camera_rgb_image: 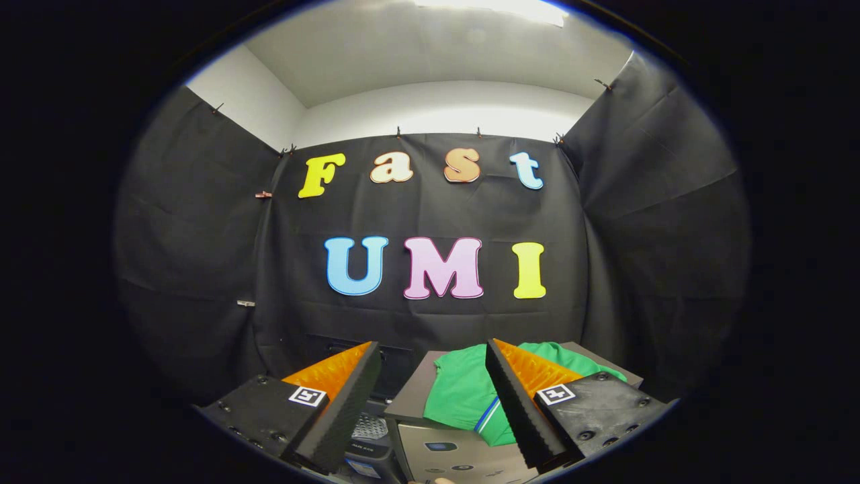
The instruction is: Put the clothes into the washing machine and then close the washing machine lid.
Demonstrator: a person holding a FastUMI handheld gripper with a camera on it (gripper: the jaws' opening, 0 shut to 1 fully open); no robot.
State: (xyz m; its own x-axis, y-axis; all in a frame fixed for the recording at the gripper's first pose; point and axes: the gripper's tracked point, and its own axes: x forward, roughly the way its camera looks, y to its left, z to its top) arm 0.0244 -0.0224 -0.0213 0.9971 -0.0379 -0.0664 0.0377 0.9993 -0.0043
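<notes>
One green garment (463,393) beyond parted fingers (349,396)

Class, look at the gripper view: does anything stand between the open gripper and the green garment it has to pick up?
Nothing visible does. The gripper is open, holding nothing, and the green garment lies just ahead of its fingers on a grey-brown flat surface, partly hidden behind the right finger. The gap between fingers and cloth looks free.

I see a grey washing machine (463,457) beneath my spread gripper (433,366), its flat dark lid (411,403) carrying a green garment (463,393), crumpled, blue-and-white trim at its near edge, draped over the lid's front edge
</notes>
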